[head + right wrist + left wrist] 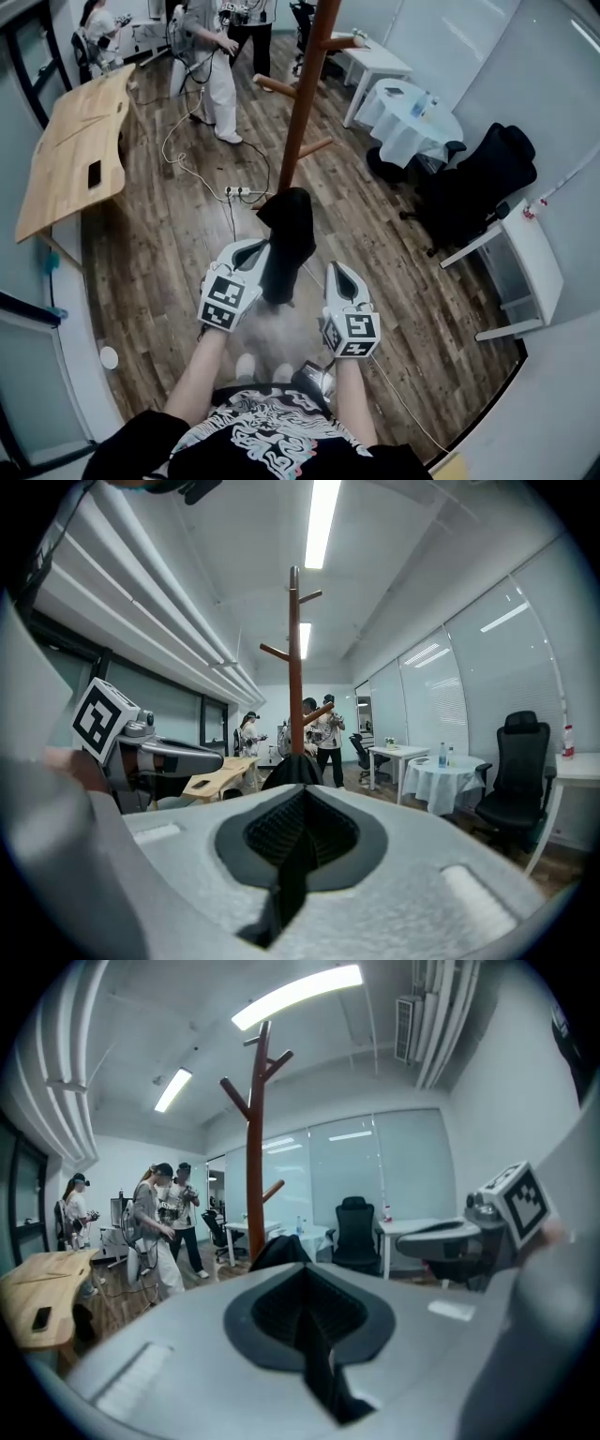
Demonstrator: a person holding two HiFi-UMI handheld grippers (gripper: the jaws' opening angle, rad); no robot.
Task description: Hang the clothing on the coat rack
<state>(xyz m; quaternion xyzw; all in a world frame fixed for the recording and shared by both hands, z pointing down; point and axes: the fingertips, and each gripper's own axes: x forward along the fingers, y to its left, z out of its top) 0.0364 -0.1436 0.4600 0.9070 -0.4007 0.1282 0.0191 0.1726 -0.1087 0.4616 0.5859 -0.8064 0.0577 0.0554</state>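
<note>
Left tongs (255,248) and right tongs (338,272) tight on black clothing (292,230).

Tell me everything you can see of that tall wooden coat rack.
The coat rack is a tall reddish-brown pole, wooden by its look, standing upright on the plank floor. Short pegs slant upward from it at several heights and on different sides, forking near the top. Every peg in view is bare. In the head view the black garment covers its foot, so the base cannot be seen. Nothing visibly touches it.
</note>
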